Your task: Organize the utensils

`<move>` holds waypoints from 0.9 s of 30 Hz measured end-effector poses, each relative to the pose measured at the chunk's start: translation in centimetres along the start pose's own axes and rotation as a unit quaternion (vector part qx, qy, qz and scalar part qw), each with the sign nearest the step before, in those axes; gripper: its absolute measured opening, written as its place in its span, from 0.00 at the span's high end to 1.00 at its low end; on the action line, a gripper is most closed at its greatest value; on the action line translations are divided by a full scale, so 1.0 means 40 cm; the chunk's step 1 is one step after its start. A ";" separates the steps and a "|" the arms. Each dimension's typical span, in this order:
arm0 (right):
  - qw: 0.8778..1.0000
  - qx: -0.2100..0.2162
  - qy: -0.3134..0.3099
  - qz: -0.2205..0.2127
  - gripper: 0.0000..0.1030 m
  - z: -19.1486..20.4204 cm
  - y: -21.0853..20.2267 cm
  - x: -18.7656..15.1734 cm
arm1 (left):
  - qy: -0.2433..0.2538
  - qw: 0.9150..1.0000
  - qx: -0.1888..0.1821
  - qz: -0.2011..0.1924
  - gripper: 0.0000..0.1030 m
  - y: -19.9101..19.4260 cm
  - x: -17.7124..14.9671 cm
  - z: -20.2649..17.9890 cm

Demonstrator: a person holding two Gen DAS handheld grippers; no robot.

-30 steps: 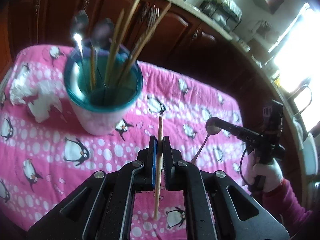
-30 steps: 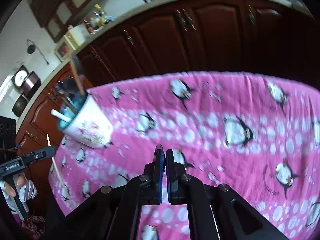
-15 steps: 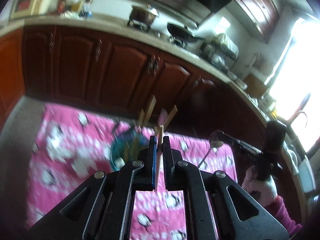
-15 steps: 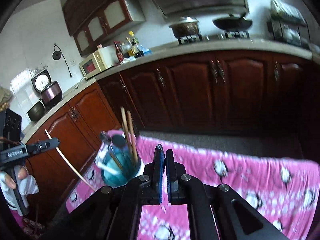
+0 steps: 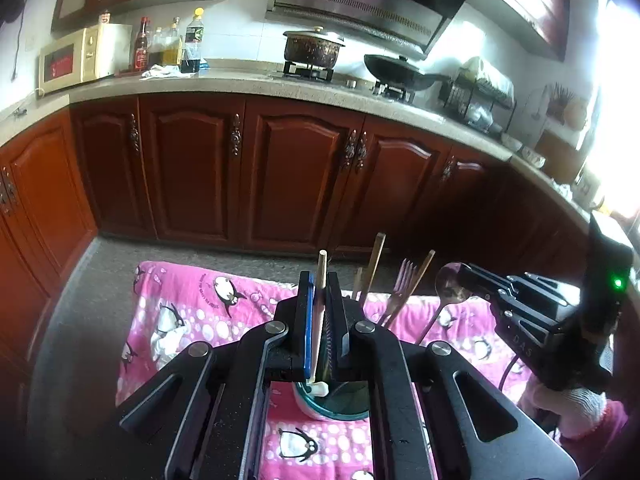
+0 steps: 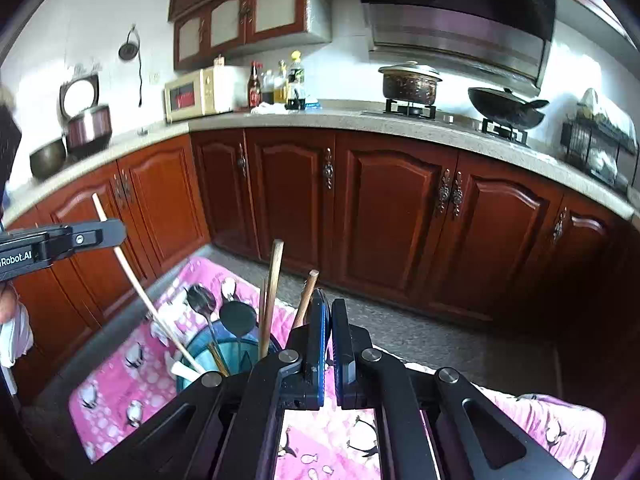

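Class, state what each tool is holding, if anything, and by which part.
The left tool grips a chopstick partway along its shaft. The right tool holds a spoon at its bowl.

Pot (image 5: 313, 46) and wok (image 5: 400, 71) on stove, microwave (image 5: 76, 58), bottles (image 5: 168, 46)

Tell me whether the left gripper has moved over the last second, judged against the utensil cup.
Yes. The left gripper, shut on a chopstick, has risen and tilted up: the utensil cup, earlier above its fingers in the left wrist view, now sits low behind them.
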State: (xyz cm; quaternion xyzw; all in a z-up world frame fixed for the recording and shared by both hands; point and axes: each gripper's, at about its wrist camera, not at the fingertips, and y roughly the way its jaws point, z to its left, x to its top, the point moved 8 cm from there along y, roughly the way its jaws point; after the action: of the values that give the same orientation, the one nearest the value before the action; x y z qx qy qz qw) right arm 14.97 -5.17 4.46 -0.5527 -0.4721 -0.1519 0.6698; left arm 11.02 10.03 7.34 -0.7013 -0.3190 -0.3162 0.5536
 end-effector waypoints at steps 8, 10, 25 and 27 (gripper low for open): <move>0.999 -0.007 -0.029 0.020 0.98 0.040 0.062 -0.051 | 0.004 1.000 0.002 0.027 0.96 0.081 -0.051 -0.019; 0.999 -0.003 -0.029 0.025 0.98 0.048 0.074 -0.062 | 0.001 0.999 0.001 0.035 0.96 0.098 -0.062 -0.020; 0.992 0.091 0.023 0.083 0.95 0.104 0.129 -0.156 | -0.021 0.998 0.003 0.057 0.96 0.138 -0.103 -0.023; 0.989 0.115 0.050 0.080 0.92 0.097 0.122 -0.163 | -0.020 0.998 0.006 0.056 0.94 0.136 -0.106 -0.024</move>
State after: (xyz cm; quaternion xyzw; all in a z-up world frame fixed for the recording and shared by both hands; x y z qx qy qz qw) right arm 13.40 -2.15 -3.91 -0.5000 -0.4064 -0.0701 0.7615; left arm 12.73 7.68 1.01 -0.7211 -0.2917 -0.2687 0.5682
